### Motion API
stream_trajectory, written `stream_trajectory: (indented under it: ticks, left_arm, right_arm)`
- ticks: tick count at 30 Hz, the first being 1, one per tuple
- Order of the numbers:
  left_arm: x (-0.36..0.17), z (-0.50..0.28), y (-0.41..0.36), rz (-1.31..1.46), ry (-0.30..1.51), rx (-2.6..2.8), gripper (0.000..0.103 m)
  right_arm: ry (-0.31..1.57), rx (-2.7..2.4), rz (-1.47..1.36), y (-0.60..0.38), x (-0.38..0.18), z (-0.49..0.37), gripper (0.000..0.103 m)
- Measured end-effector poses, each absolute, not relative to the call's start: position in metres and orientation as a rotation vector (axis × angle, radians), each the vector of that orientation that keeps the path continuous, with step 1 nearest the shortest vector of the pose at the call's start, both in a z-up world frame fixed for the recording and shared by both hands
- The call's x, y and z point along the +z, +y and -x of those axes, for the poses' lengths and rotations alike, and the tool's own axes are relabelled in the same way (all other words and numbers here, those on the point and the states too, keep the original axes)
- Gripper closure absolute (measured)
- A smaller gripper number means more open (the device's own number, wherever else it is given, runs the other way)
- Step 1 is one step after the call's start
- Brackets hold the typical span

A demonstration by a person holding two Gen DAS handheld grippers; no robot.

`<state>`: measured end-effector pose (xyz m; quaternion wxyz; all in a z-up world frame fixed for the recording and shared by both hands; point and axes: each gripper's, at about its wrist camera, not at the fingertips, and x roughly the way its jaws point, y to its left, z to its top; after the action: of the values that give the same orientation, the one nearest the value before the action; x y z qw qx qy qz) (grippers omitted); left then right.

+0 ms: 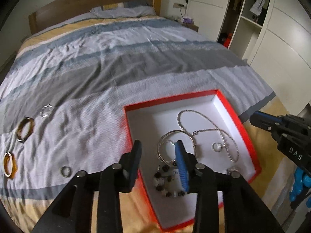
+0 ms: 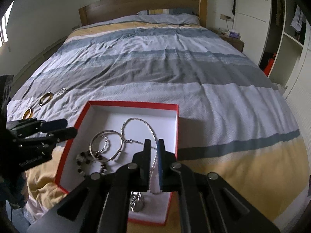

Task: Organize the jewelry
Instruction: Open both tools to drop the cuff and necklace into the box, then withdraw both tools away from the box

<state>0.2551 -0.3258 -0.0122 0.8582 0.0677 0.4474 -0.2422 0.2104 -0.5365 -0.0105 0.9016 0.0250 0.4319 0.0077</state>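
Observation:
A red box with a white inside (image 1: pixel 206 94) (image 2: pixel 134 103) lies on the bed. In it are a silver chain necklace (image 1: pixel 213 130) (image 2: pixel 136 121), silver bangles (image 1: pixel 175 136) (image 2: pixel 106 145), a dark bead bracelet (image 1: pixel 167 186) (image 2: pixel 85 161) and a ring (image 1: pixel 216 147). My left gripper (image 1: pixel 158 145) is open and empty over the box's left edge. My right gripper (image 2: pixel 154 143) hangs over the box, jaws a small gap apart, with nothing gripped. On the cover to the left lie two amber bangles (image 1: pixel 25 129) (image 1: pixel 8 165), a clear ring (image 1: pixel 46 110) and a silver ring (image 1: pixel 65 171).
The striped bed cover (image 2: pixel 175 68) stretches to a wooden headboard (image 2: pixel 143 2). A nightstand (image 2: pixel 233 40) and an open wardrobe (image 2: pixel 287 38) stand at the right. The bed's right edge is close to the box in the left wrist view.

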Motion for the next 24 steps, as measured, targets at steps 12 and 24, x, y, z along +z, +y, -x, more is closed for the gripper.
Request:
stream_trajectory:
  ticks: [12, 24]
  left_arm:
    - [0.088, -0.196, -0.246, -0.094, 0.774, -0.397, 0.044]
    - [0.167, -0.121, -0.111, -0.058, 0.634, -0.209, 0.038]
  right_arm:
    - [0.745, 0.036, -0.023, -0.504, 0.089, -0.139, 0.072]
    - [0.619, 0.114, 0.021, -0.434, 0.163, -0.065, 0.072]
